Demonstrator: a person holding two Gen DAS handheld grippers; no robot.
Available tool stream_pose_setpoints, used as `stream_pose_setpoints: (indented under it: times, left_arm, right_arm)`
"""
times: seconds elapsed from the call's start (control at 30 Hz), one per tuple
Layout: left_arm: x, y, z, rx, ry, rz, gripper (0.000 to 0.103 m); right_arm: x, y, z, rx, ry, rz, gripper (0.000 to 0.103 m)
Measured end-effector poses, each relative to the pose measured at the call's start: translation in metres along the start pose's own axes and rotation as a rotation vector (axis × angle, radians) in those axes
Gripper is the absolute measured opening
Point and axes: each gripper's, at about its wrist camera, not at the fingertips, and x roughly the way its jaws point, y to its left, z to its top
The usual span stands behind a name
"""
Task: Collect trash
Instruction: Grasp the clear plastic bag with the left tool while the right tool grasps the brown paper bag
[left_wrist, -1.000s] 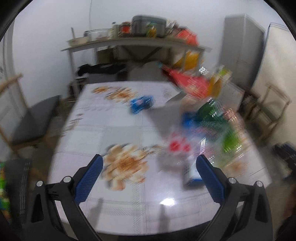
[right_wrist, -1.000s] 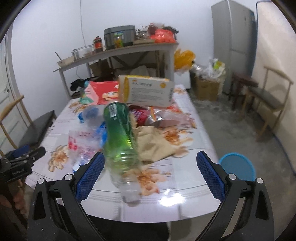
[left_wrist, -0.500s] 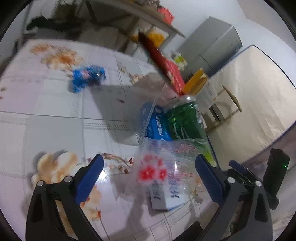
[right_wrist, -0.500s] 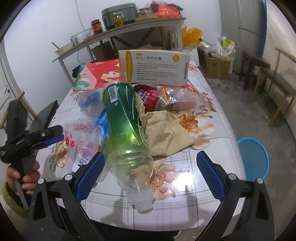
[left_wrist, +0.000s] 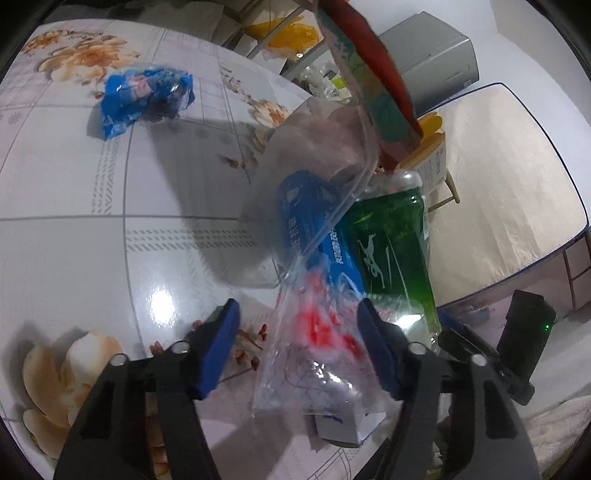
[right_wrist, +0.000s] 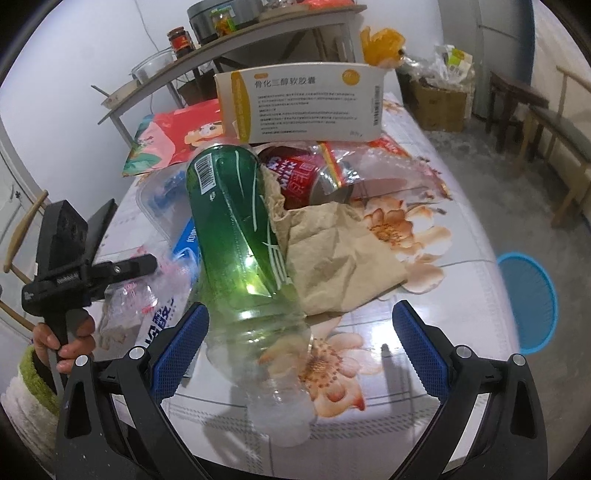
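Two grippers: left gripper closing around clear bag, contact unclear; right gripper apart over green bottle.

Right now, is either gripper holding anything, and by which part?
Left gripper has been closing around the clear floral bag; a firm pinch cannot be told. Right gripper is open, holding nothing.

We see dim indoor light | overhead glare on glossy surface and green bottle | soft shadows | left view motion-blurred | fisheye bends edges, corners dark
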Motion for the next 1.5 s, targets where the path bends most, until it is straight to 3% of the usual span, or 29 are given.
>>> stream_pose_setpoints:
  times: [0.37,0.63,0.87,1.1,1.23,1.5]
  left_arm:
    - [-0.013,-0.007,-0.008,-0.015,-0.037,-0.041,0.014]
    - [-0.036,-0.014,-0.016,-0.026,-0.114,-0.071,0.009]
    - [-0.056,-0.024,-0.027,-0.041,-0.191,-0.074,0.008]
    - [-0.059,-0.035,-0.041,-0.024,-0.223,-0.036,0.008]
    - [-0.056,-0.038,-0.048,-0.011,-0.217,-0.022,0.008]
    - [-0.052,-0.041,-0.05,0.005,-0.213,-0.009,0.008]
  right_arm:
    - [-0.005,0.0,0.004,0.007,-0.008,0.026,0.095]
    - [-0.026,-0.021,0.007,0.092,-0.067,0.081,0.094]
    - [-0.013,-0.05,0.02,0.195,-0.03,0.104,0.083]
    - [0.034,-0.064,0.038,0.368,0.107,0.346,0.079]
    - [0.05,-0.063,0.041,0.4,0.134,0.371,0.078]
    - [0.067,-0.071,0.037,0.494,0.18,0.359,0.053]
